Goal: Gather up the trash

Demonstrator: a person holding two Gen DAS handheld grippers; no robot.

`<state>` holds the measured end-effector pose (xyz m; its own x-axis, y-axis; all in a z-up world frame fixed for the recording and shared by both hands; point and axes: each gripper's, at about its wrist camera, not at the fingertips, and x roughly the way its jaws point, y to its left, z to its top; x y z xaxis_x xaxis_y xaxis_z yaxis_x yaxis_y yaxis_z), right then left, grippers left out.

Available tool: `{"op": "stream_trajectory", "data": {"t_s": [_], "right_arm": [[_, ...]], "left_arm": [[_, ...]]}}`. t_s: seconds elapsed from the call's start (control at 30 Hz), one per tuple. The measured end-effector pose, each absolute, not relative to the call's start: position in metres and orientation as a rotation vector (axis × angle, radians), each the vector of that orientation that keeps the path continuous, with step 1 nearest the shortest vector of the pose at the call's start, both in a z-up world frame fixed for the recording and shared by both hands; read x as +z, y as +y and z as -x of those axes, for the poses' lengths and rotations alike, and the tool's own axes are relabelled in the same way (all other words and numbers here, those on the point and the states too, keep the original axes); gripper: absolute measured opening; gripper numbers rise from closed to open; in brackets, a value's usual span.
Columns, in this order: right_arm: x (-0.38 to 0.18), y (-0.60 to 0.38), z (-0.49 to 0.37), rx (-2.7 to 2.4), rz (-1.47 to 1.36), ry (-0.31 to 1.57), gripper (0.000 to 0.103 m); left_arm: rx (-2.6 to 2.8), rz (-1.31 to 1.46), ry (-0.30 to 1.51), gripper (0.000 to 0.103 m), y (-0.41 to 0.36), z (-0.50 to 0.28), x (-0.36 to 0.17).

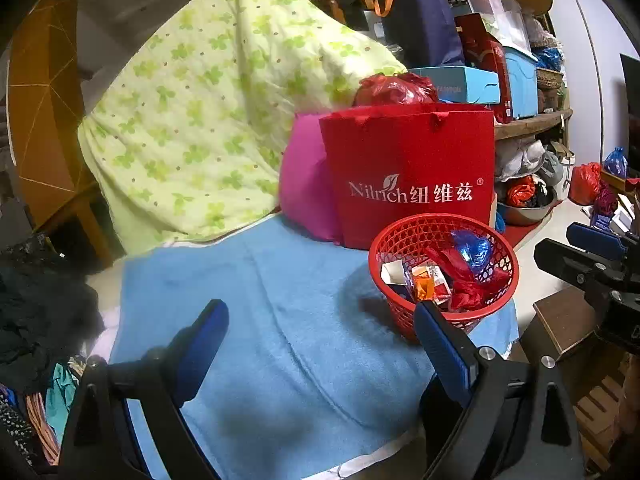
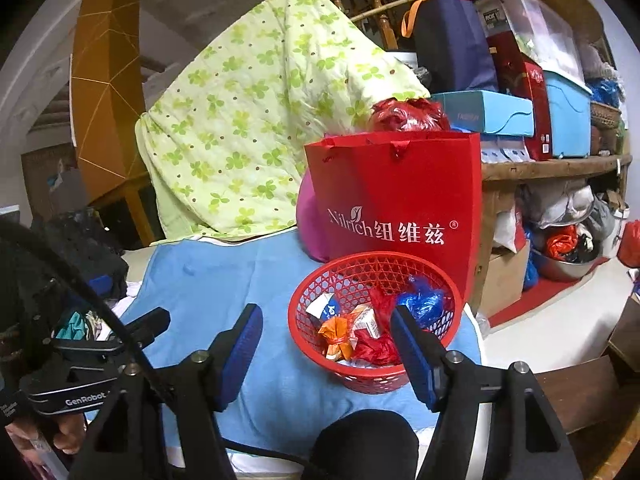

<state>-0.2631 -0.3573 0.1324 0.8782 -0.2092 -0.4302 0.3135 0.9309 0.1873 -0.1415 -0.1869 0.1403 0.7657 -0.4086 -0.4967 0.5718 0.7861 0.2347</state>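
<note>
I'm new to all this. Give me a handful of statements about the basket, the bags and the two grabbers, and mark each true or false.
1. The red basket holds crumpled wrappers and a blue plastic bag. True.
2. The basket stands on bare wooden boards. False: it stands on a light blue towel.
3. The red paper bag stands behind the basket. True.
4. The left gripper is clamped on a wrapper. False: its jaws stand wide with nothing between them.
5. The right gripper holds nothing. True.
6. The quilt behind the towel is plain white. False: it is pale green with a clover print.
</note>
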Motion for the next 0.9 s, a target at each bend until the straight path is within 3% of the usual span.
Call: {"op": "stream_trajectory", "data": {"t_s": [0.9], "right_arm": [[0.146,-0.340,0.281,-0.278,-0.221,0.395,0.070]], "left_arm": [[-0.461,-0.360,0.429,0.094,-0.160,0.164,0.154]]}}
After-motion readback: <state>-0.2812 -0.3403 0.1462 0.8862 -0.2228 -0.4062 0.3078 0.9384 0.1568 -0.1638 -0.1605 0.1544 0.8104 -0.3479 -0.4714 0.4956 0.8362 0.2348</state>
